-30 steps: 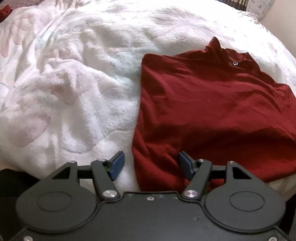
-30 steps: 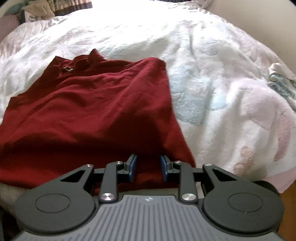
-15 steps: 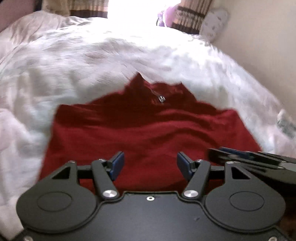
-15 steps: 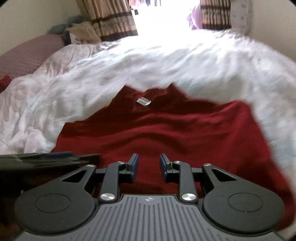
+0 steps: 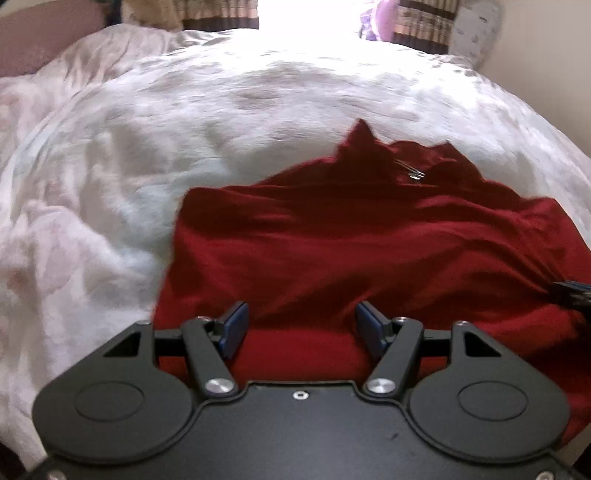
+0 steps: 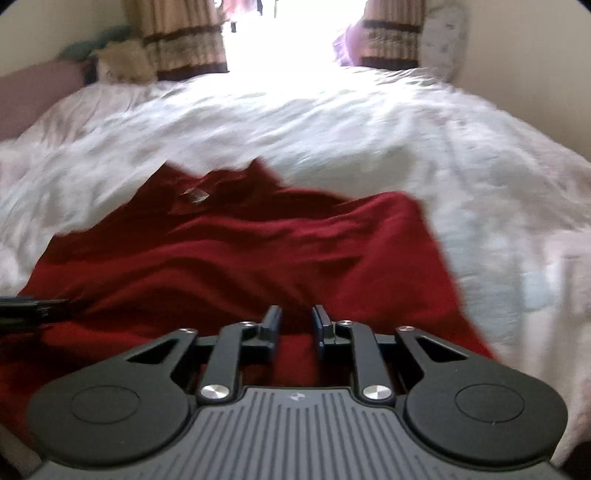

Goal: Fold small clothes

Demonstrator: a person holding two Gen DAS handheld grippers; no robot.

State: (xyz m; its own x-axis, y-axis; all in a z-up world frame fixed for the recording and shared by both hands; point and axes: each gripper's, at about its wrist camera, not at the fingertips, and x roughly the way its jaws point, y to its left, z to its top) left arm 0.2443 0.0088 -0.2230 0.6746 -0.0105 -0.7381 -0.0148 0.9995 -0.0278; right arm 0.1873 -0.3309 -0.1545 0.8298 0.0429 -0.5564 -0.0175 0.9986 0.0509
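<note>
Across the lower centre of both views lay a dark red garment (image 5: 369, 258), spread rumpled on a white patterned bedspread (image 5: 110, 184), collar end toward the top of the frame, with a small pale label (image 6: 195, 195) showing near the neck. At bottom centre of the left wrist view sat the left gripper (image 5: 301, 325), blue pads (image 5: 234, 326) held wide apart over the near hem, gripping nothing. Poked in at the right edge of that view: a dark tip of the right gripper (image 5: 572, 293), just above the cloth. Seen in its own camera, the right gripper (image 6: 294, 326) kept only a narrow gap between its pads, red fabric visible through the gap; could not tell whether any cloth was pinched. Jutted in at the left edge there, the other tool. Further back, at the top of the frames: striped curtains (image 6: 184, 40) either side of a glaring window, a purple object (image 5: 373, 22), a pale cushion (image 6: 443, 40) upper right against a plain wall, and a mauve pillow (image 6: 37, 96) upper left. Nothing lay upon the garment.
</note>
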